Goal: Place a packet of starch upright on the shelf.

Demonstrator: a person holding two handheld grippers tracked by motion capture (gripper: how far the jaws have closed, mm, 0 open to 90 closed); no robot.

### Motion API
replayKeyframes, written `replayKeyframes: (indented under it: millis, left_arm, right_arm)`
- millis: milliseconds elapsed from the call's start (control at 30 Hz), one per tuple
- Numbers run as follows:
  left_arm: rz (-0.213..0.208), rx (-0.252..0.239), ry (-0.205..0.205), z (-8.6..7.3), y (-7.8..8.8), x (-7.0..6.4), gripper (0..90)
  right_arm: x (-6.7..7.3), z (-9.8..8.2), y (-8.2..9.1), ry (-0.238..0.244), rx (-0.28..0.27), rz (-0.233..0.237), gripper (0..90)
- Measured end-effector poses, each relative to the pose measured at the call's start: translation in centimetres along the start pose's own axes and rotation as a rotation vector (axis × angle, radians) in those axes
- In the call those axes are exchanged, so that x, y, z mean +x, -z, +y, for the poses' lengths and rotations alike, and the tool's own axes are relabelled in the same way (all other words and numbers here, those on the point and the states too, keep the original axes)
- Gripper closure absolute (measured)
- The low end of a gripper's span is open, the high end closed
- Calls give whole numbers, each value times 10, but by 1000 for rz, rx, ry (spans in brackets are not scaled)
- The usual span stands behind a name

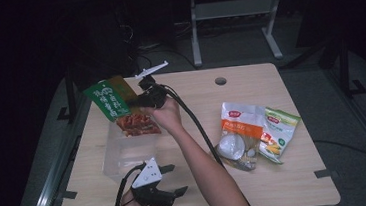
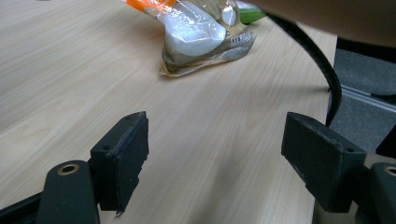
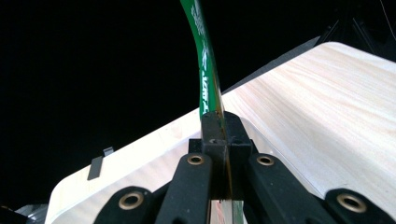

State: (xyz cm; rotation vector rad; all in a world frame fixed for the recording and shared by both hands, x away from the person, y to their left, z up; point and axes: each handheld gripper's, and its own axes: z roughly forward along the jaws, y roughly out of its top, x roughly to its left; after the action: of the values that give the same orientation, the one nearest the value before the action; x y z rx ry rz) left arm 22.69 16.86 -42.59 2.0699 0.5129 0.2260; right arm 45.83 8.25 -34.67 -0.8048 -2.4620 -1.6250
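High view: right gripper (image 1: pixel 138 101), clamped on the green snack bag (image 1: pixel 116 105), hangs left of centre above the clear box (image 1: pixel 125 155). Lower it straight in (bag drooping). Left gripper (image 1: pixel 170 182) idles open, bottom centre.

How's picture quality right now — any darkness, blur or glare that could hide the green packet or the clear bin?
High view: table lit, surroundings near black; clear bin faint, its walls hard to trace. Right gripper view: background black, green packet edge-on and sharp in the right gripper. Left gripper view: evenly lit, left gripper pads slightly soft, snack bag glossy.
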Motion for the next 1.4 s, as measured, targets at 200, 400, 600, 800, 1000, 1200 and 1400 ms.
replayKeyframes:
  millis: [200,400,600,800,1000,1200,1400]
  left_arm:
    - [2,5,-2,-1,-1,0,228]
    - [8,5,0,-1,0,2,228]
    - [10,4,-3,-1,0,1,228]
    - [9,6,-1,-1,-2,1,228]
    - [8,10,-5,0,-2,1,228]
    - [9,7,1,0,-2,1,228]
    - [9,-2,4,0,-1,1,228]
  right_arm:
    - [-9,-10,-3,-28,-51,9,898]
    - [-11,-13,1,5,-54,-18,896]
    - [-17,-16,6,1,-39,-34,863]
    - [-19,-19,9,12,22,-55,810]
    - [-22,-24,2,10,99,-71,792]
    - [-22,-29,-4,-13,130,-46,900]
    - [-8,-23,1,-22,38,-31,900]
